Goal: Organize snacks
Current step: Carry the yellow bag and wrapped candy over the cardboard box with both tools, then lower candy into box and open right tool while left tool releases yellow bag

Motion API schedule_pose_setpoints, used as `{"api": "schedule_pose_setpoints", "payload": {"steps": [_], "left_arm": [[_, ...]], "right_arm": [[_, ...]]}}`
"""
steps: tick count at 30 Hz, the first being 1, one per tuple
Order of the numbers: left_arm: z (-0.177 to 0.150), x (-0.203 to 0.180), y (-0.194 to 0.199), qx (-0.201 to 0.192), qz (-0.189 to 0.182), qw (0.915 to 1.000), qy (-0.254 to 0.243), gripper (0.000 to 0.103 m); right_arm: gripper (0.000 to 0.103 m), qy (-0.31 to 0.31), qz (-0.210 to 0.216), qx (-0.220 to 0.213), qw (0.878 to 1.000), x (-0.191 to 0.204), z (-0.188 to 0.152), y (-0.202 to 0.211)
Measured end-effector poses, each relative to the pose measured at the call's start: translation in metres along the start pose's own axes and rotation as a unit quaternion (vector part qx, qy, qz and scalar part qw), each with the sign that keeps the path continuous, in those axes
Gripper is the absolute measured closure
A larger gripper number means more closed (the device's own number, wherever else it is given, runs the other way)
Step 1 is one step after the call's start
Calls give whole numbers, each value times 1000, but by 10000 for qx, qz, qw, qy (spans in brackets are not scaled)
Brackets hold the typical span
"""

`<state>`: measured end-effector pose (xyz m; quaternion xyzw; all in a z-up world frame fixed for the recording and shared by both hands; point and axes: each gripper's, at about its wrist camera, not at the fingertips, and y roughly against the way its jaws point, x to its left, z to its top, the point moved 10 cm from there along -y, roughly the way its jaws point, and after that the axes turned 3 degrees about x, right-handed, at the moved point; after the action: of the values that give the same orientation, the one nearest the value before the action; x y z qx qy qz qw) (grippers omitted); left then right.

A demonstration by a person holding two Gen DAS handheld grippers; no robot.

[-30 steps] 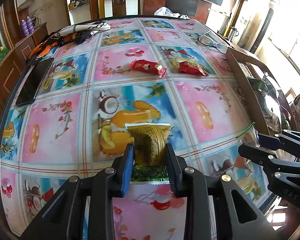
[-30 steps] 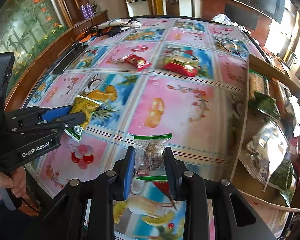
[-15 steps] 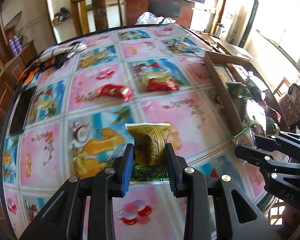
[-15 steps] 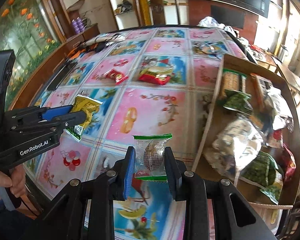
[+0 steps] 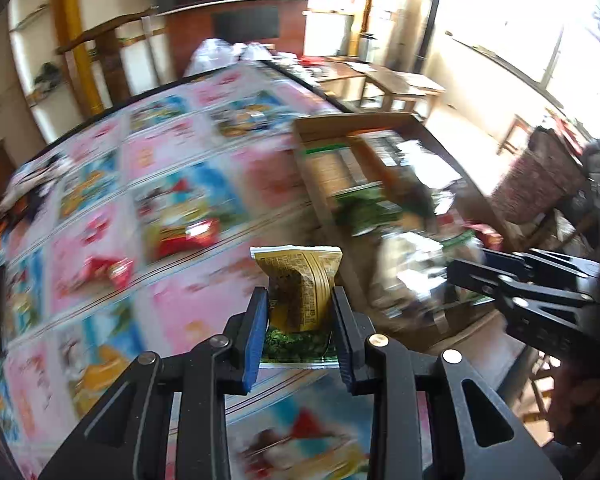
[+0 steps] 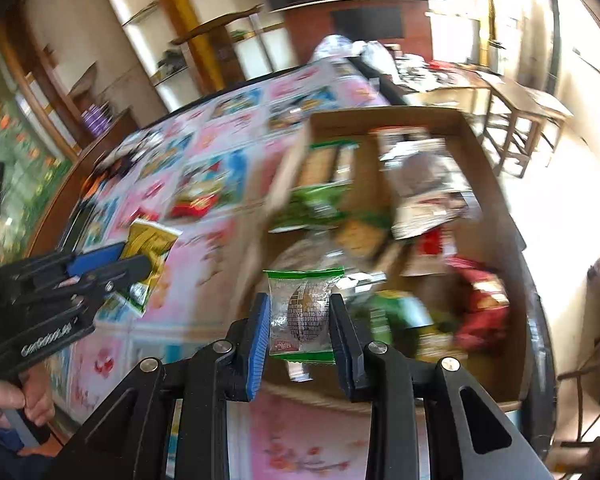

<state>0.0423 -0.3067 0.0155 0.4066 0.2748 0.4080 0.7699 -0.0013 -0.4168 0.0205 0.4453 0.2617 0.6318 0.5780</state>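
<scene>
My left gripper (image 5: pixel 300 300) is shut on a yellow-and-green snack packet (image 5: pixel 298 284), held above the patterned tablecloth close to the cardboard box (image 5: pixel 320 184). My right gripper (image 6: pixel 299 308) is shut on a clear packet with green ends (image 6: pixel 302 308) and hangs over the near part of the same box (image 6: pixel 384 118). In the right wrist view the left gripper (image 6: pixel 132 264) appears at the left with its yellow packet (image 6: pixel 150 244). The right gripper's black fingers (image 5: pixel 512 280) show at the right of the left wrist view. Two red packets (image 5: pixel 198 234) (image 5: pixel 108 270) lie on the table.
The cardboard box holds several snack bags, green, silver and red (image 6: pixel 480 304). A dark phone (image 6: pixel 76 222) lies near the table's left edge. A person's hand (image 6: pixel 4 396) grips the left handle. A wooden side table (image 5: pixel 404 84) and stool (image 6: pixel 520 120) stand beyond the box.
Both grippers have swung right with their packets, from over the open tablecloth to the cardboard box, rolling as they went. The view is now blurred by motion.
</scene>
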Motion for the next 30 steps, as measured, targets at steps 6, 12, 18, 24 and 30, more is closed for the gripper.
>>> {"api": "schedule_pose_setpoints", "payload": {"steps": [6, 12, 18, 24, 30], "left_arm": [[10, -61, -24, 271, -476, 9970, -552, 73], [13, -87, -40, 398, -545, 9946, -785, 73], [18, -89, -49, 394, -425, 9950, -816, 73], [23, -95, -51, 282, -196, 9945, -988, 73], [26, -101, -51, 200, 25, 9930, -1163, 73]], "right_arm": [[72, -649, -284, -31, 9975, -51, 7, 1], [72, -892, -350, 21, 9954, -78, 7, -1], [72, -869, -313, 66, 9957, -86, 11, -5], [72, -750, -233, 139, 9968, -85, 14, -13], [72, -654, -155, 161, 9976, -85, 16, -17]]}}
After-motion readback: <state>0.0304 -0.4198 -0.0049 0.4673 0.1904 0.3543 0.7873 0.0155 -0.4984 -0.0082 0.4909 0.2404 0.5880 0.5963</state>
